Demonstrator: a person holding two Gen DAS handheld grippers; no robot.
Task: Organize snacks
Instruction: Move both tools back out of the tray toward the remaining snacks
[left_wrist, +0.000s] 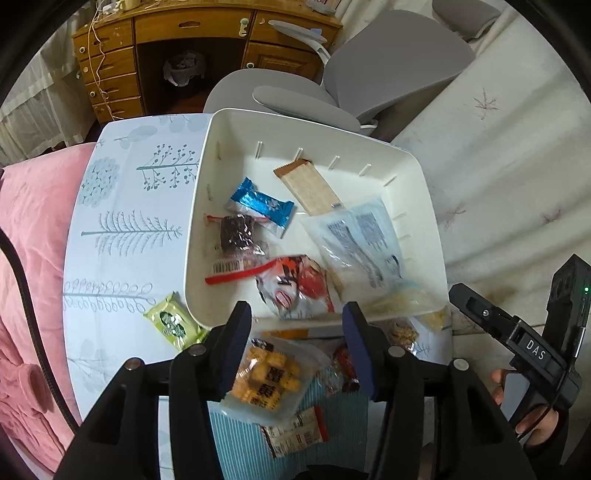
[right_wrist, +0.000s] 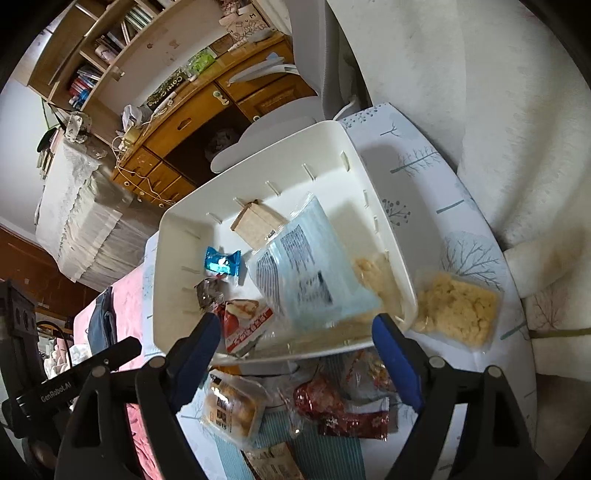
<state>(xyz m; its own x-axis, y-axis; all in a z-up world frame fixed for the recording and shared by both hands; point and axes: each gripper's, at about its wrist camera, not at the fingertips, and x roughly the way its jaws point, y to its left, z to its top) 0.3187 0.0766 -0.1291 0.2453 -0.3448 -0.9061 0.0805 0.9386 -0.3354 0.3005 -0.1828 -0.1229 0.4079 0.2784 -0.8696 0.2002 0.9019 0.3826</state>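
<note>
Both the left gripper (left_wrist: 297, 325) and the right gripper (right_wrist: 295, 332) hang with jaws spread, holding nothing. Snacks (left_wrist: 295, 288) fill the bin (left_wrist: 195, 236) at centre frame; more packets (right_wrist: 232, 406) lie below it.

Left gripper (left_wrist: 295, 350): black frame, blue pads, silver screws. Right gripper (right_wrist: 295, 354): same build; its body, lower right of left view, marked "DAS", green light.

"DAS" is printed in white on the black right gripper body (left_wrist: 532, 350), well right of the left jaws. "GenRobot.AI" runs along the black left gripper arm (right_wrist: 55, 393), left of the right jaws. The snack packet (left_wrist: 266, 384) between the left jaws carries bold Chinese characters, and a barcode label (left_wrist: 231, 266) ahead of them is too small to read.
</note>
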